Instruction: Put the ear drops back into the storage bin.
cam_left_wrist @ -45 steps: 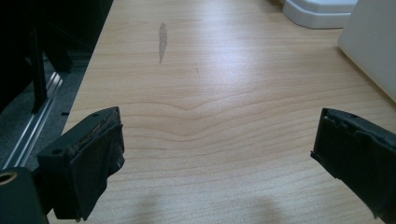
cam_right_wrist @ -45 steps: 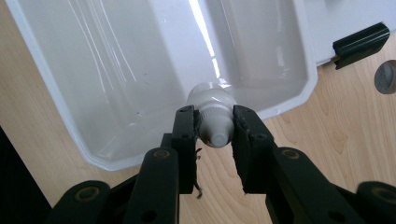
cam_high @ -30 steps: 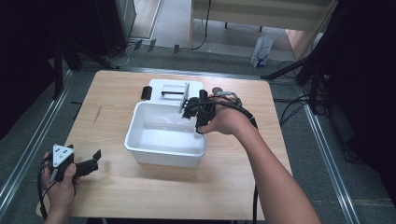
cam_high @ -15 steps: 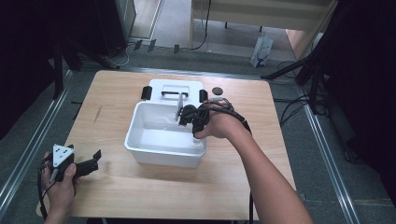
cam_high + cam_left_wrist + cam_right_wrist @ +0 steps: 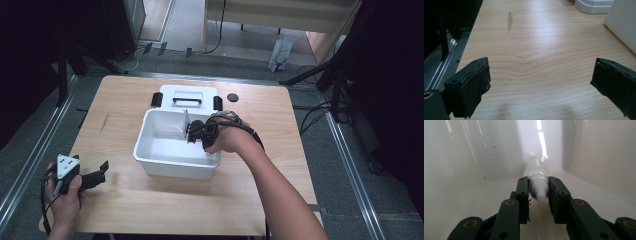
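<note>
The right gripper (image 5: 192, 131), which hovered above the far rim a second ago, has dropped inside the white rectangular plastic tub (image 5: 172, 164), its jaws clamped on a small white plastic bottle (image 5: 537, 179) low against the tub's pale floor. The left gripper (image 5: 100, 172) has stayed at the wooden table's (image 5: 125, 200) near left corner, jaws spread wide and holding nothing.

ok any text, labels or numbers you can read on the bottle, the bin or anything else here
None can be read.
White bottle clamped by the right gripper: plain, no label on the side that shows.
White bin and its lid: no print visible.
Bag on the floor: too small and blurred to tell.
</note>
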Motion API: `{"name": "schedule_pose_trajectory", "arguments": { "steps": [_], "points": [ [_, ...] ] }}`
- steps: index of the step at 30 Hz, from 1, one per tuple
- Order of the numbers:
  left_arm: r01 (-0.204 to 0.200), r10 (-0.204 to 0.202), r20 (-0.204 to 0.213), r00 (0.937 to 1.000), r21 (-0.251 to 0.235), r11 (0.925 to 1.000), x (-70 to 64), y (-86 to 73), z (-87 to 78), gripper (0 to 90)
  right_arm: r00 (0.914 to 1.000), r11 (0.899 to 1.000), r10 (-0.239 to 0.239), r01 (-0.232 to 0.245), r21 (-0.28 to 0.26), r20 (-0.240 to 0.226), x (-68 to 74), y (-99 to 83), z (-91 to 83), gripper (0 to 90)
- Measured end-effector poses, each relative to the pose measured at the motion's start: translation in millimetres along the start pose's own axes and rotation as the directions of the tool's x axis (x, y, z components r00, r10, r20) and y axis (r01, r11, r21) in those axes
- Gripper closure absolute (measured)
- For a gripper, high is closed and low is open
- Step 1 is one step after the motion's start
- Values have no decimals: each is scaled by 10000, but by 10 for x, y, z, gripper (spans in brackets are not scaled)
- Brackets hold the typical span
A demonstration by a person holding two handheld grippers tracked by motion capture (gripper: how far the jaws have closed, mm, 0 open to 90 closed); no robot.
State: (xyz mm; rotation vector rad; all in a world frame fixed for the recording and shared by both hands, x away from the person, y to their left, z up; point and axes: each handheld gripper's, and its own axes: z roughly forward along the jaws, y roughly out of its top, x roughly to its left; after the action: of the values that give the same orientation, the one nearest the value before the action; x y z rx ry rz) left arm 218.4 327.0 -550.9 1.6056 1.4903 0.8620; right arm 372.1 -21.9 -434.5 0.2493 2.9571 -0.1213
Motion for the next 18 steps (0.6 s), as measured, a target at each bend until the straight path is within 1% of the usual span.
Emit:
{"name": "schedule_pose_trajectory", "arguments": {
  "steps": [3,5,7,9,11,14,18],
  "points": [
    [-46,46,18,10000,35,10000,0,1,-1,27,10000,9999,-54,55,99,-59,8,25,17,718],
    [-48,48,17,10000,29,10000,-1,1,0,27,9996,9996,-192,196,222,-186,16,35,45,718],
    [-49,49,32,10000,39,10000,0,1,-1,27,9993,9986,-303,312,421,-224,29,42,79,718],
    [-50,50,35,10000,39,10000,0,1,-1,27,9992,9979,-285,300,573,-276,26,44,109,719],
    [-56,56,35,10000,36,10000,-1,1,0,28,9993,9987,-180,195,480,-321,18,39,107,718],
    [-70,70,25,10000,42,10000,-2,1,0,27,9992,9984,-179,198,529,-358,11,34,109,717],
    [-62,62,22,10000,35,10000,-2,1,1,28,9993,9985,-126,144,519,-343,4,31,107,685]
  ]
}}
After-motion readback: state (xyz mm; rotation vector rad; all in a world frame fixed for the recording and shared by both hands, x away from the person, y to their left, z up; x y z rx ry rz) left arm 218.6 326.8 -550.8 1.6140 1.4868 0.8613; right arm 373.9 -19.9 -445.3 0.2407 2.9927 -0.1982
